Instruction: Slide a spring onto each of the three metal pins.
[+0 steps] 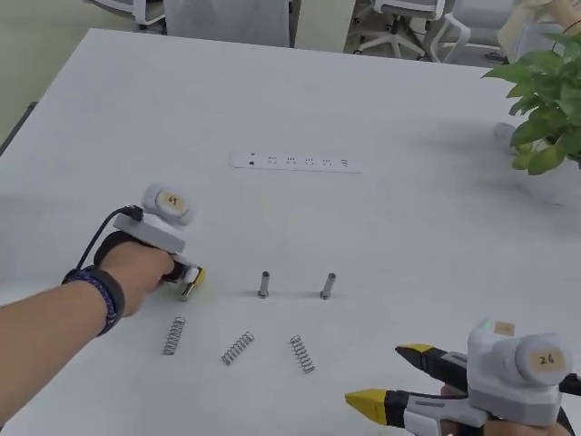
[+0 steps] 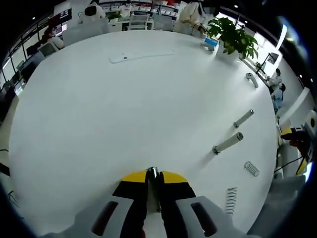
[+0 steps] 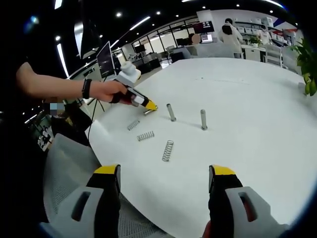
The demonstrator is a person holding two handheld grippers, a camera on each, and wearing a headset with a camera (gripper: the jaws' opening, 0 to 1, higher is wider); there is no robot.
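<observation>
White and wide, the bench (image 1: 408,236) runs back to a flat power strip (image 1: 296,163) near its middle, with a potted plant (image 1: 545,100) at the far right edge and office chairs (image 1: 399,23) beyond it. Toward the near side two pins (image 1: 264,283) stand upright side by side, a little apart, both bare metal. Nearer than those, three springs (image 1: 238,348) lie flat in a loose row, apart from one another and from the standing pins. To the left of that pair is the left claw (image 1: 189,283), gripped by a hand (image 1: 136,272) with a dark wristband (image 1: 102,295). It sits low over the bench and is clenched on a third pin (image 2: 152,173), whose metal tip pokes out between the yellow-tipped jaws in the left gripper view. Whether the pin's other end touches the bench I cannot tell. The right claw (image 1: 390,374) hangs at the near right, apart from the springs and pointing roughly toward them, its jaws spread wide and released.
</observation>
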